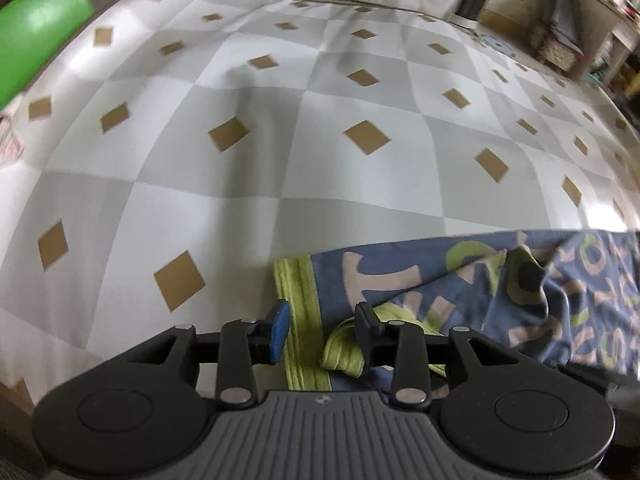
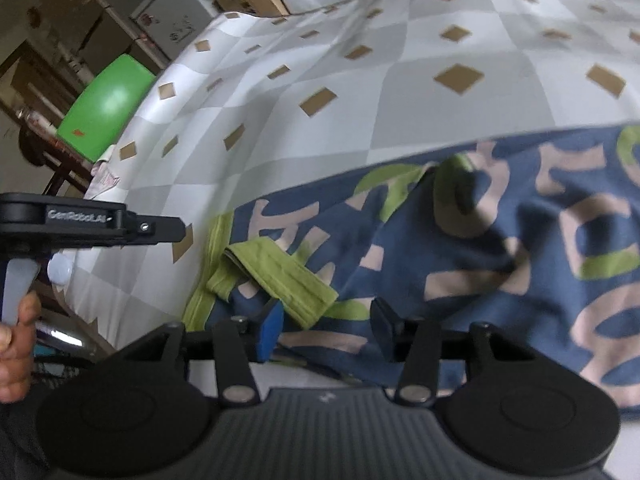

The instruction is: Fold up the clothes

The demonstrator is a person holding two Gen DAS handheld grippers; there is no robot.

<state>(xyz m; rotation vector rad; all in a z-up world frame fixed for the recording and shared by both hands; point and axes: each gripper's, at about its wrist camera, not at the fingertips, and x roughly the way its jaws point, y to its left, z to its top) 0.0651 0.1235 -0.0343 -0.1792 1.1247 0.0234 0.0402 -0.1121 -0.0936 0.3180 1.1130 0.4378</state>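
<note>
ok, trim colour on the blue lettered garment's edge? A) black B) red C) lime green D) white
C: the blue garment with pale and green lettering has a lime green band along its edge, lying between the open fingers of the left gripper; the right wrist view shows the same green band just ahead of the open right gripper.
</note>
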